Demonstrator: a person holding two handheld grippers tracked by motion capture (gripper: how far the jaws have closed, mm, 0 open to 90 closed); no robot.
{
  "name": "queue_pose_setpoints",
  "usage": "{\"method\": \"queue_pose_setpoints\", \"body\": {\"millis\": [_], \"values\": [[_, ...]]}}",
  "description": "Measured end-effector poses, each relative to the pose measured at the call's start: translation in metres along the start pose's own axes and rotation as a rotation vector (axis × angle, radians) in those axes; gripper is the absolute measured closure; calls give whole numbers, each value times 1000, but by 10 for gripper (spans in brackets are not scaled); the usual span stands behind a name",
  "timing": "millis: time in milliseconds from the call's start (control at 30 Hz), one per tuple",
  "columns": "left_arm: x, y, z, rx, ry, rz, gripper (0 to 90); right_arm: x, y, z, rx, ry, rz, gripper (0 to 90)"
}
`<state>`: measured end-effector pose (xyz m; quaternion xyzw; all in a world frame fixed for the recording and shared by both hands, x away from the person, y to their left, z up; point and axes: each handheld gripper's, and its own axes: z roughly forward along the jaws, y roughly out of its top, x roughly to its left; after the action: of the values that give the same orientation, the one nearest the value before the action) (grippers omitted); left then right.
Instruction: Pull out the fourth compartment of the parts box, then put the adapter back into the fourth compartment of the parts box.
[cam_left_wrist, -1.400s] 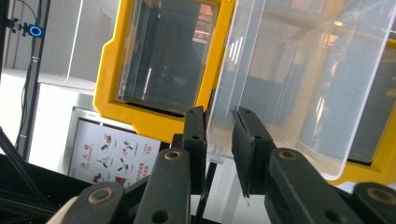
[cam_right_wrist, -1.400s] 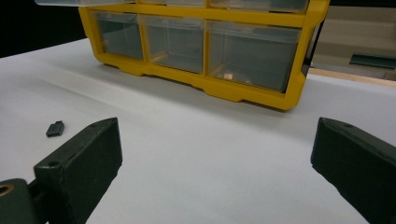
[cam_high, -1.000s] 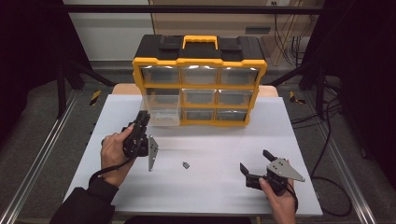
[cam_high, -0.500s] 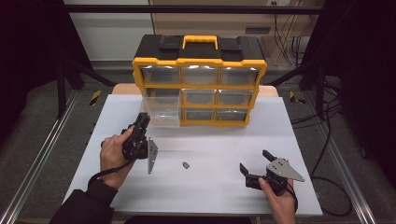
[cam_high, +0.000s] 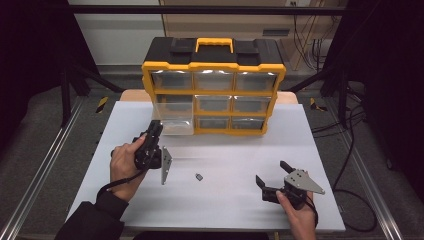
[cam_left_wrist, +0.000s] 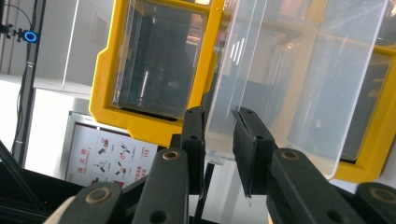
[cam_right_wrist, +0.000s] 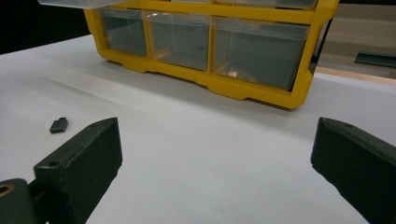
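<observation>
A yellow and black drawer organizer (cam_high: 214, 65) stands at the back of the white table (cam_high: 230, 205). Its clear middle-left drawer (cam_high: 172, 116) is pulled partway out. My left gripper (cam_high: 155, 128) reaches up to that drawer's front. In the left gripper view the jaws (cam_left_wrist: 219, 119) close on the clear drawer's (cam_left_wrist: 280, 79) front lip, one pad on each side. My right gripper (cam_high: 271, 172) rests low at the table's front right, open with nothing between its jaws (cam_right_wrist: 215, 154). A small dark piece (cam_high: 198, 176) lies on the table between the two hands (cam_right_wrist: 59, 124).
The organizer's other drawers (cam_right_wrist: 254, 51) are closed and look empty. Metal rails run along both sides of the table, and cables (cam_high: 350, 150) trail on the floor at the right. Bare white table lies between the grippers.
</observation>
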<state>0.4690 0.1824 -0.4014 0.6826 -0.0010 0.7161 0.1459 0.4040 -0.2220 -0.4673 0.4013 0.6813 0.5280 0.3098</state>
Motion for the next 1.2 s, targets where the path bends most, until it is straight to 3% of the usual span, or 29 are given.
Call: {"method": "queue_pose_setpoints", "body": {"millis": [200,267,333,400,567,600,633,700,733,767,800,867,967,1100,1133,1167,1200], "values": [[0,-4,-1,-6,2,-27,738,1,0,1,2,14,-5,23],[0,-3,0,-16,-9,-67,715,2,0,1,6,19,-3,23],[-1,-3,1,-7,-25,-134,623,2,0,1,4,21,-4,23],[-3,-5,-1,3,-30,-239,488,2,0,1,1,23,3,23],[0,-14,-12,18,-96,-581,271,2,0,2,17,22,12,23],[0,-14,-12,18,-96,-581,239,2,0,2,18,16,9,25],[2,-20,-17,18,-129,-732,208,2,1,2,17,6,8,25],[5,-29,-22,28,-154,-889,167,2,1,2,12,-20,10,30],[5,-29,-22,28,-154,-889,151,2,1,2,12,-34,15,36],[5,-34,-25,25,-167,-968,151,2,1,2,12,-34,15,36],[5,-40,-27,30,-176,-1027,123,1,2,3,17,-63,30,54],[5,-47,-27,43,-208,-1027,108,1,2,4,20,-63,35,52],[4,-60,-33,45,-202,-1090,79,3,4,6,42,-48,45,57],[-1,-76,-39,55,-211,-1104,43,8,10,12,105,11,99,59],[-1,-76,-39,55,-211,-1104,39,8,10,12,105,11,99,59],[-3,-84,-42,65,-222,-1137,38,11,15,15,138,30,98,65],[-3,-84,-42,65,-222,-1137,37,11,17,17,156,27,96,65]]}}
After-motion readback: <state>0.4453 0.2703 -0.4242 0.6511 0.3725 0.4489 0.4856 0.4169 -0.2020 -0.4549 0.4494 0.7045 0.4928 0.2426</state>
